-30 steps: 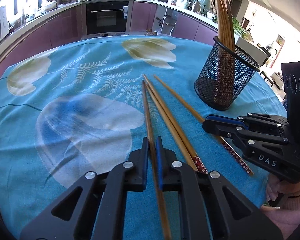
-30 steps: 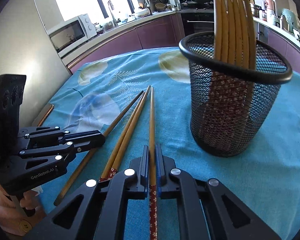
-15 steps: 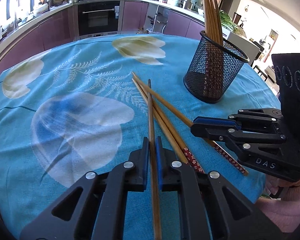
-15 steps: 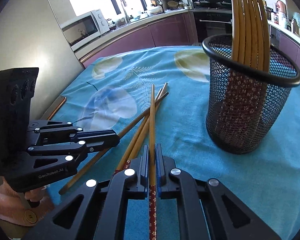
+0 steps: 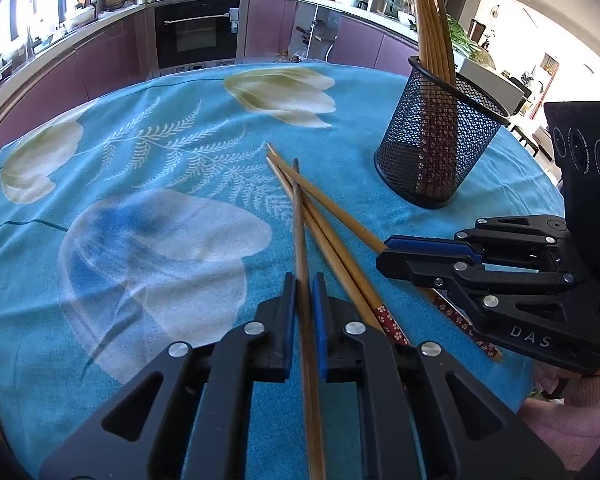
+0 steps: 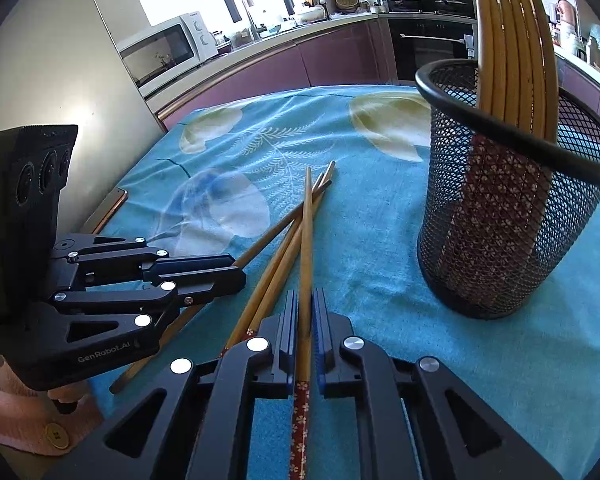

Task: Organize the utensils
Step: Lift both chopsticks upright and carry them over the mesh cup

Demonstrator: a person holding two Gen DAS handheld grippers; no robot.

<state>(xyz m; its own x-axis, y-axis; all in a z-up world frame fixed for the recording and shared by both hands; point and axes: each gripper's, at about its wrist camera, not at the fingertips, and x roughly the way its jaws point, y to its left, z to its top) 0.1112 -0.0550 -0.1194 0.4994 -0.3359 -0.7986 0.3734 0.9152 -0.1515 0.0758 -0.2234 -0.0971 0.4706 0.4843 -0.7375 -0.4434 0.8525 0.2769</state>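
Worked low over the table [image 5: 100, 320] with its turquoise flowered cloth, both claws angled down at it. Had the black mesh holder [image 6: 500, 220] near, ahead and to the right of the right claw [image 6: 308, 308]; for the left claw [image 5: 304, 292], ahead and well off to the right, beyond the other claw. Already carried a bundle of upright chopsticks [image 6: 512, 32], leaning on the far rim, patterned ends down. Had both claws pressed together, each pinching one stick. Held the left chopstick [image 5: 300, 220] lengthwise between the pads, tip pointing away. Held the right chopstick [image 6: 308, 220] likewise, red flowered end trailing back under the claw. Crossed both over two loose chopsticks [image 5: 332, 248] on the cloth between the claws.

Judged the step as lifting each stick clear for the holder. Best done by raising straight up first, so as not to drag or roll the loose pair beneath the crossing tips. Then by swinging the patterned end downward to match the bundle, one claw at a time, the right first as nearer. Called for aiming at the open near side of the rim and letting go only with the lower end well inside the mesh. Risked tipping the holder with any sideways knock.
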